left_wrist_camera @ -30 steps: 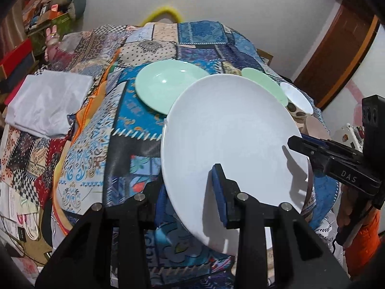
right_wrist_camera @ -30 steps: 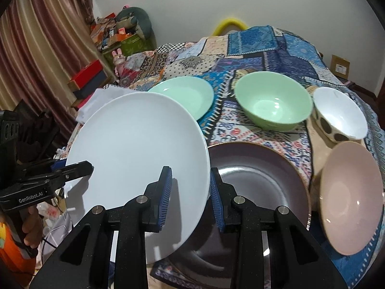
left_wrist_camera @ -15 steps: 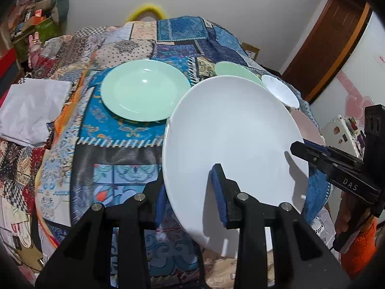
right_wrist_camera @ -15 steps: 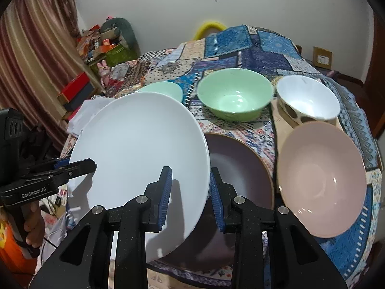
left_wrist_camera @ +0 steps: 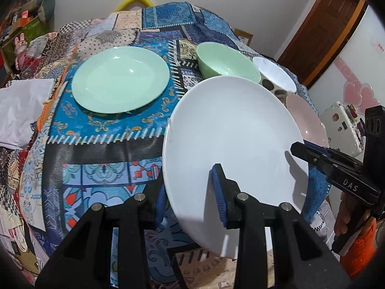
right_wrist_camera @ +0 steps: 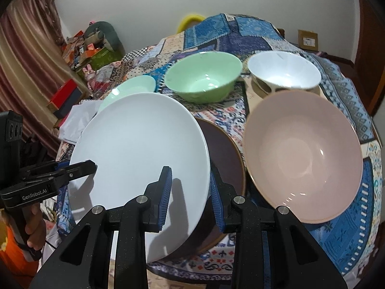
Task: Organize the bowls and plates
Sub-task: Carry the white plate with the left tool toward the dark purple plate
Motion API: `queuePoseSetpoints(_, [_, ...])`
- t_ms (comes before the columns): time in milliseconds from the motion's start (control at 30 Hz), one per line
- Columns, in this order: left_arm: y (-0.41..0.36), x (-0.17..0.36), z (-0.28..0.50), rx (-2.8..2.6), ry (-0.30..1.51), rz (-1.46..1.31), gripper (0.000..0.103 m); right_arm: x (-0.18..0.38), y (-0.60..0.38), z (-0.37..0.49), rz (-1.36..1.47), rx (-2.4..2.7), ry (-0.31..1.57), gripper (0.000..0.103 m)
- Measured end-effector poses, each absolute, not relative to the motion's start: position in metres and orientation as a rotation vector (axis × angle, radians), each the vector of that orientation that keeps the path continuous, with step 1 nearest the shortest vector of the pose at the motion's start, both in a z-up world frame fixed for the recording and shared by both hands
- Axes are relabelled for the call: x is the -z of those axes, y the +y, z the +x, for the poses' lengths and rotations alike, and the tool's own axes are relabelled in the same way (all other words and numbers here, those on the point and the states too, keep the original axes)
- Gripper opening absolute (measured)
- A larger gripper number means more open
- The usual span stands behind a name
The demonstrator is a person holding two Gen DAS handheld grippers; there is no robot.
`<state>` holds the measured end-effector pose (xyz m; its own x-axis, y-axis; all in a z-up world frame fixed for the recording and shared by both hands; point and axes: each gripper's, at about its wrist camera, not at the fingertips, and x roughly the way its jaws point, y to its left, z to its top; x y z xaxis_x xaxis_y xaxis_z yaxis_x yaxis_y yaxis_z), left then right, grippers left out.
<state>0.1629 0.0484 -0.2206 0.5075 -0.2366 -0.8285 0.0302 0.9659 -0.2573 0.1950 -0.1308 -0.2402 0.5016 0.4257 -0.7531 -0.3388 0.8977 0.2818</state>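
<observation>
A large white plate [left_wrist_camera: 235,130] is held in the air by both grippers. My left gripper [left_wrist_camera: 190,192] is shut on its near left rim. My right gripper [right_wrist_camera: 191,190] is shut on its right rim, and also shows in the left wrist view [left_wrist_camera: 336,168]. The white plate [right_wrist_camera: 139,144] is tilted above a dark brown plate [right_wrist_camera: 223,154] on the patchwork cloth. A mint green plate [left_wrist_camera: 120,82] lies at the back left. A mint green bowl [right_wrist_camera: 204,77], a white spotted bowl [right_wrist_camera: 284,72] and a pink bowl [right_wrist_camera: 303,154] stand to the right.
The patchwork tablecloth [left_wrist_camera: 96,149] covers a round table and falls away at the near edge. White folded cloth [left_wrist_camera: 21,110] lies off to the left. Boxes and toys [right_wrist_camera: 86,48] stand by the curtain. A wooden door [left_wrist_camera: 322,26] is at the right.
Both grippers have carried the white plate toward the right and nearer the bowls. The green plate is now fully uncovered in the left wrist view, and the pink bowl looms larger.
</observation>
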Motion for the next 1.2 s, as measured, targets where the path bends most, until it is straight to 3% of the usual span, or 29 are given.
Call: queuePoseSetpoints(1200, [0.026,0.256,0.200,0.169,1.115,-0.182,0.037,0.257,-0.143,0.196,0.026,-0.371,0.942,0.030])
